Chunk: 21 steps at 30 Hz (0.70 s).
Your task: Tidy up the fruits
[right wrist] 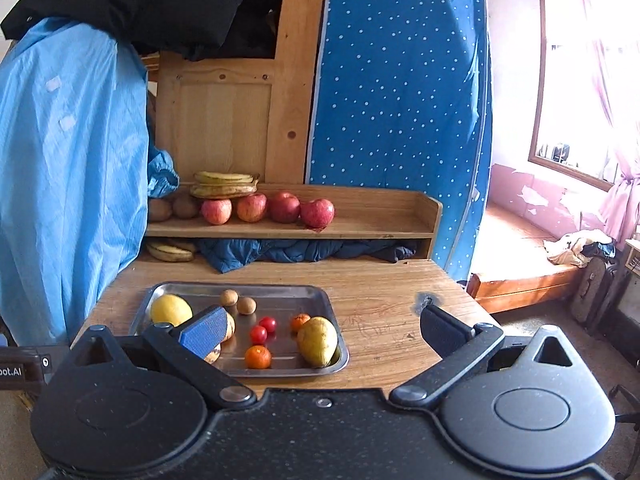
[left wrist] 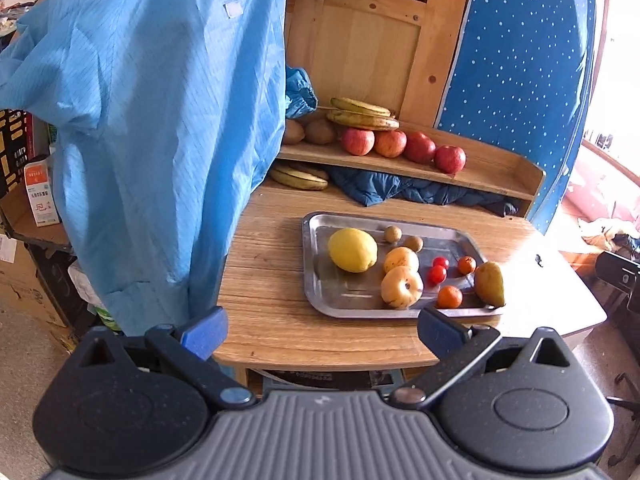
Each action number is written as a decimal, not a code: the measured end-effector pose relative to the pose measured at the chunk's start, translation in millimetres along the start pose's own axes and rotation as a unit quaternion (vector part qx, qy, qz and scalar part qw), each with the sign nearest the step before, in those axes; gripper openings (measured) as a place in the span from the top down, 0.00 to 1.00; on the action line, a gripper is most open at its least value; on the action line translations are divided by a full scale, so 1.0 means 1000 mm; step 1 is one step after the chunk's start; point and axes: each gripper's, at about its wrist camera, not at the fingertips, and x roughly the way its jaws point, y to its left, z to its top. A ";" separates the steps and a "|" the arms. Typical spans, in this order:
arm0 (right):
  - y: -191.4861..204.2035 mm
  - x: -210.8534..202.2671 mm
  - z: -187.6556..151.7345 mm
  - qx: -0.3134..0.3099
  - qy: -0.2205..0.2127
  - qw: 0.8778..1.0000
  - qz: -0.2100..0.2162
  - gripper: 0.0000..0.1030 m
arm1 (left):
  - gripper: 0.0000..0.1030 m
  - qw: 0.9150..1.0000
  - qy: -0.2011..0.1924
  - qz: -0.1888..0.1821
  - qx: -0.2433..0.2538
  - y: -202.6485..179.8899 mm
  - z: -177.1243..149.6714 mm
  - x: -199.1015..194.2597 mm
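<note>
A steel tray [left wrist: 316, 280] [right wrist: 280, 292] on the wooden table holds a lemon [left wrist: 353, 249] [right wrist: 171, 310], two pale yellow apples [left wrist: 401, 287], a pear [left wrist: 489, 284] [right wrist: 317, 341], small oranges [right wrist: 258, 357], cherry tomatoes [right wrist: 259, 334] and two brown longans [right wrist: 237, 301]. On the shelf [right wrist: 380, 232] behind sit several red apples [left wrist: 419, 147] [right wrist: 285, 207], bananas [left wrist: 362, 114] [right wrist: 224, 184] and kiwis [left wrist: 319, 132]. My left gripper [left wrist: 322, 330] is open, held back at the table's near edge. My right gripper [right wrist: 326, 330] is open above the tray's near side, its left finger hiding the yellow apples.
A blue gown [left wrist: 160, 120] [right wrist: 68, 160] hangs at the left beside the table. More bananas [left wrist: 300, 176] and a dark blue quilted cloth [right wrist: 304, 250] lie under the shelf. A blue dotted curtain [right wrist: 400, 80] hangs behind. Bare table [right wrist: 400, 320] lies right of the tray.
</note>
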 end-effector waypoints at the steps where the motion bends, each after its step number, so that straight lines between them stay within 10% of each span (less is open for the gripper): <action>1: 0.001 0.000 -0.001 0.000 0.002 1.000 0.001 0.01 | 0.00 1.000 0.000 0.000 0.003 0.001 -0.001 0.000; 21: 0.025 0.009 -0.016 -0.012 0.045 0.999 0.028 0.01 | 0.01 1.000 0.001 0.005 0.016 0.011 -0.009 0.004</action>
